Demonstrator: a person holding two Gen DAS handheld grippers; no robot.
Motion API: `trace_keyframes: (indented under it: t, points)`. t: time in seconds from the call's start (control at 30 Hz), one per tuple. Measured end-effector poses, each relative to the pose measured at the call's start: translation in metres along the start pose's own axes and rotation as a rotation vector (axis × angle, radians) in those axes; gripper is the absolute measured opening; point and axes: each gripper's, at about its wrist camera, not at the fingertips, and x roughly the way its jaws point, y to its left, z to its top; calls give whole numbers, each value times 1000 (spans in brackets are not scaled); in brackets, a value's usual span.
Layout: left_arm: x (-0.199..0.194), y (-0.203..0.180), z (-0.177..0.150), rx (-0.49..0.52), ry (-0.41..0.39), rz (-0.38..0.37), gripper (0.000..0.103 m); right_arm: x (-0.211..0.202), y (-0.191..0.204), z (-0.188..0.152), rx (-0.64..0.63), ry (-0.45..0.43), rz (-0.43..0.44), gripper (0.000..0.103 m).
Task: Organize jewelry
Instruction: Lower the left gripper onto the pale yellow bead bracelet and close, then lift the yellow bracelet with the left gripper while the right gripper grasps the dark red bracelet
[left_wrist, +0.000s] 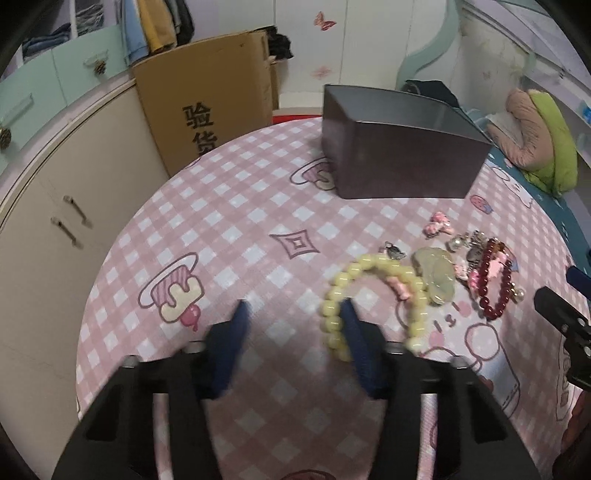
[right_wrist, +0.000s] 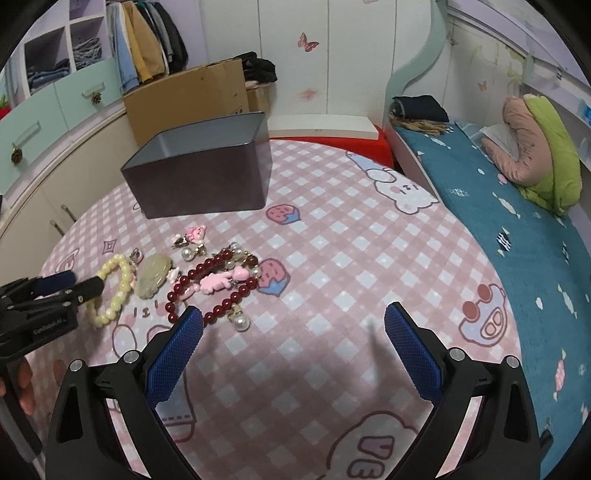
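Note:
A pile of jewelry lies on the pink checked tablecloth (right_wrist: 332, 258). A pale yellow bead bracelet (left_wrist: 369, 271) (right_wrist: 118, 280) lies at its left end. Beside it are a green jade pendant (right_wrist: 153, 275) (left_wrist: 437, 275), a dark red bead bracelet (right_wrist: 218, 291) (left_wrist: 495, 284) with pink charms, and pearl earrings (right_wrist: 190, 253). My left gripper (left_wrist: 295, 314) is open, with its right finger inside the yellow bracelet's loop; it also shows in the right wrist view (right_wrist: 79, 284). My right gripper (right_wrist: 293, 321) is open and empty, its left finger just in front of the red bracelet. A dark open box (left_wrist: 399, 147) (right_wrist: 203, 173) stands behind the pile.
A cardboard carton (left_wrist: 207, 110) stands beyond the table's far left edge, against cream cabinets (left_wrist: 55, 221). A bed with a blue sheet (right_wrist: 517, 240) and a green and pink pillow (right_wrist: 543, 147) runs along the right. A red cushion (right_wrist: 373, 144) lies behind the table.

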Motion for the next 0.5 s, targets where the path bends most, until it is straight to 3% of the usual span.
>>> trace_keyframes:
  t: [0.13, 0.5]
  points:
    - [-2, -3, -4, 32, -32, -27, 8, 2, 3, 0, -2, 0, 12, 96]
    - [-27, 10, -5, -10, -93, -131, 8, 7, 17, 7, -24, -2, 15, 95]
